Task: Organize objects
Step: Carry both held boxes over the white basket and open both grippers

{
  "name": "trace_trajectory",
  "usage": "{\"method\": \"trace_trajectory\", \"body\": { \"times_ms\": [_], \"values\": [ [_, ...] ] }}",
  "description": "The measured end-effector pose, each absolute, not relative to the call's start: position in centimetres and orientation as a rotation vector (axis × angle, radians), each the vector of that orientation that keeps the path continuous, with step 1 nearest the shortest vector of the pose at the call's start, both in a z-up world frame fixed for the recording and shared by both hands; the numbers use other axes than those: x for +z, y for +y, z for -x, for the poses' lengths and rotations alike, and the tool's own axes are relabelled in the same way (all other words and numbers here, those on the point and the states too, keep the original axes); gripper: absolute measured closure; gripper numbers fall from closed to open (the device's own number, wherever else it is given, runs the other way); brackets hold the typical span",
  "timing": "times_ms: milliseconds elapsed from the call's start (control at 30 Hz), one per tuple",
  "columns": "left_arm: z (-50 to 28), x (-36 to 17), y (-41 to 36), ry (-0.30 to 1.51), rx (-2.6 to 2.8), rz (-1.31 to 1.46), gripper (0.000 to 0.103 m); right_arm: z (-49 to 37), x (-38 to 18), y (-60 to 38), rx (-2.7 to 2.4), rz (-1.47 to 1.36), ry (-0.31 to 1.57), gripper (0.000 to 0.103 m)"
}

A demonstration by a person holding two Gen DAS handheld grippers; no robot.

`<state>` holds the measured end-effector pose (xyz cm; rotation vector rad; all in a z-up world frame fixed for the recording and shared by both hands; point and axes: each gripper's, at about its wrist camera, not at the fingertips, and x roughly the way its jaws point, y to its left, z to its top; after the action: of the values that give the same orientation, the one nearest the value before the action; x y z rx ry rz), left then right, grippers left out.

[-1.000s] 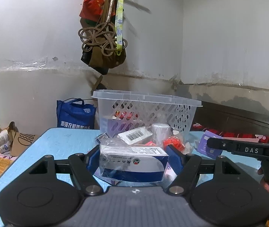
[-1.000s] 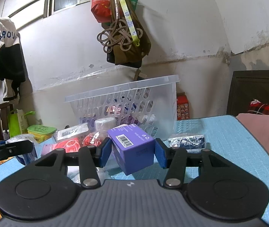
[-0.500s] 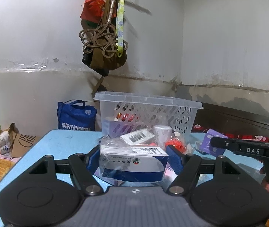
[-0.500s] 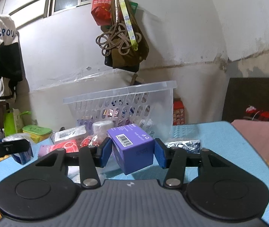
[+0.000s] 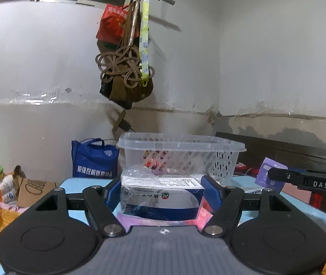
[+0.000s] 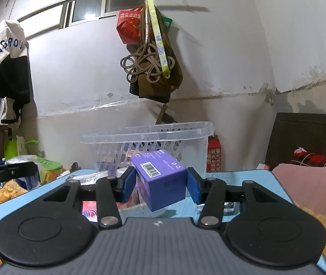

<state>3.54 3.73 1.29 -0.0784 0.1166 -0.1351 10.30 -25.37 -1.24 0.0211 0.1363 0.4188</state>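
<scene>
My left gripper (image 5: 161, 191) is shut on a white and blue box in a clear plastic wrap (image 5: 160, 196), held above the blue table (image 5: 73, 183). My right gripper (image 6: 161, 183) is shut on a purple box (image 6: 160, 178) with a barcode on top, tilted and off the table. A clear plastic basket (image 5: 181, 154) stands just beyond both boxes, also in the right wrist view as the basket (image 6: 149, 139). The right gripper with the purple box (image 5: 269, 171) shows at the right of the left wrist view. The left gripper's finger (image 6: 7, 171) shows at the left edge of the right wrist view.
Small packets (image 6: 89, 208) lie on the blue table (image 6: 243, 178) under the grippers. A blue bag (image 5: 94, 160) stands behind the table's left corner, a dark headboard (image 6: 309, 137) at the right. Bags on a hook (image 5: 126, 68) hang on the wall above the basket.
Both grippers have risen with their boxes; the basket and the table clutter now sit lower in both views. The purple box stands higher against the basket wall.
</scene>
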Motion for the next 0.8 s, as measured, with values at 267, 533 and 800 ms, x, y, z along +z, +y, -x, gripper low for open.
{"method": "trace_trajectory", "body": {
  "times_ms": [267, 533, 800],
  "values": [
    [-5.4, 2.9, 3.3, 0.094, -0.165, 0.041, 0.028, -10.5, -0.1, -24.6, 0.415, 0.005, 0.113, 0.052],
    [-7.5, 4.4, 3.3, 0.073, -0.183, 0.014, 0.028, -10.4, 1.6, -23.9, 0.433, 0.020, 0.063, 0.052],
    [-9.9, 6.1, 2.7, 0.061, -0.187, 0.000, 0.028, -11.4, 3.3, -23.2, 0.448, 0.028, 0.027, 0.053]
  ]
}}
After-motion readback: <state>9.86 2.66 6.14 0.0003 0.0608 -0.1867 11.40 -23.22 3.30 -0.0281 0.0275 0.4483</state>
